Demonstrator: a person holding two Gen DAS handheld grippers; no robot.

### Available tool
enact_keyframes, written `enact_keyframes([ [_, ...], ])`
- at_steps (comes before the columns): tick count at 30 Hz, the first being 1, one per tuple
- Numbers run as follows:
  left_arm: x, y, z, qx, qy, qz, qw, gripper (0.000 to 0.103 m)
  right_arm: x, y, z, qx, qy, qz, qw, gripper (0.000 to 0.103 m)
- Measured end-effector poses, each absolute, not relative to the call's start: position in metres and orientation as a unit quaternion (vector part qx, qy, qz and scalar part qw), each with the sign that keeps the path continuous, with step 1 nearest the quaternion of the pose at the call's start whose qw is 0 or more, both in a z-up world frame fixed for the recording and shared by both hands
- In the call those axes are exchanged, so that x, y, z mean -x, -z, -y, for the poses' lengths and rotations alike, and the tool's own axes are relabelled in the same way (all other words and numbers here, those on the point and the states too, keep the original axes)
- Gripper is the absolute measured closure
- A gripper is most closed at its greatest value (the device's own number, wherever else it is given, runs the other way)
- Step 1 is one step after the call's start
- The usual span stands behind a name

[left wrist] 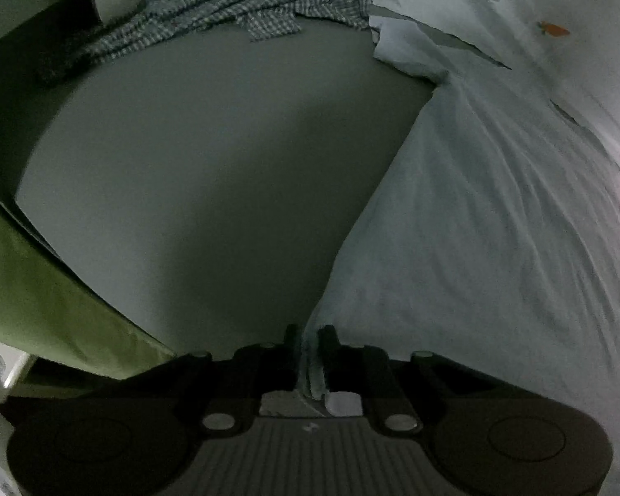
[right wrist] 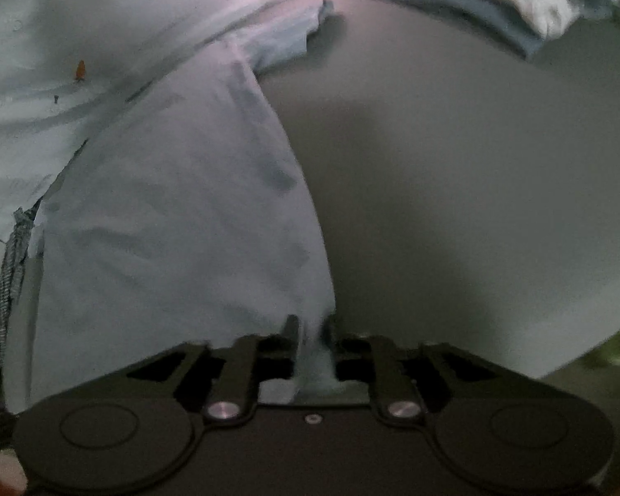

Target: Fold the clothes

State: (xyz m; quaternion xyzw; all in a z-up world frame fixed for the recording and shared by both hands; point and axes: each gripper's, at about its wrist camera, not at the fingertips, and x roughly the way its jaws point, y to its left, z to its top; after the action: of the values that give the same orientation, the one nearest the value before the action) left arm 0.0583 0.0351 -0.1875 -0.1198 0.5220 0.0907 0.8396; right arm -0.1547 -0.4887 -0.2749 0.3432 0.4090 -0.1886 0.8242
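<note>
Pinching pale shirt, apparently, both grippers.

A home laundry spot – shirts heaped on a table

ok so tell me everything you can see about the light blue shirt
The light blue shirt is thin, wrinkled woven cloth with a white button and a small orange carrot motif. It lies spread on the grey table. The left gripper and right gripper each pinch an edge, pulling it taut.
</note>
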Motion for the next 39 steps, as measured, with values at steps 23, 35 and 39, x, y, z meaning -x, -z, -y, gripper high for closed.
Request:
enact_keyframes([
  [23, -0.242, 0.175, 0.111, 0.068, 0.020, -0.505, 0.860, 0.050, 0.000, 0.274, 0.584, -0.283, 0.237, -0.337, 0.866, 0.091],
  [35, -0.394, 0.211, 0.218, -0.008, 0.079, -0.529, 0.845, 0.048, -0.133, 0.327, 0.725, -0.360, 0.284, -0.307, 0.834, 0.070],
  [39, -0.417, 0.217, 0.235, -0.011, 0.093, -0.528, 0.844, 0.048, -0.136, 0.337, 0.744, -0.422, 0.245, -0.261, 0.833, 0.101],
])
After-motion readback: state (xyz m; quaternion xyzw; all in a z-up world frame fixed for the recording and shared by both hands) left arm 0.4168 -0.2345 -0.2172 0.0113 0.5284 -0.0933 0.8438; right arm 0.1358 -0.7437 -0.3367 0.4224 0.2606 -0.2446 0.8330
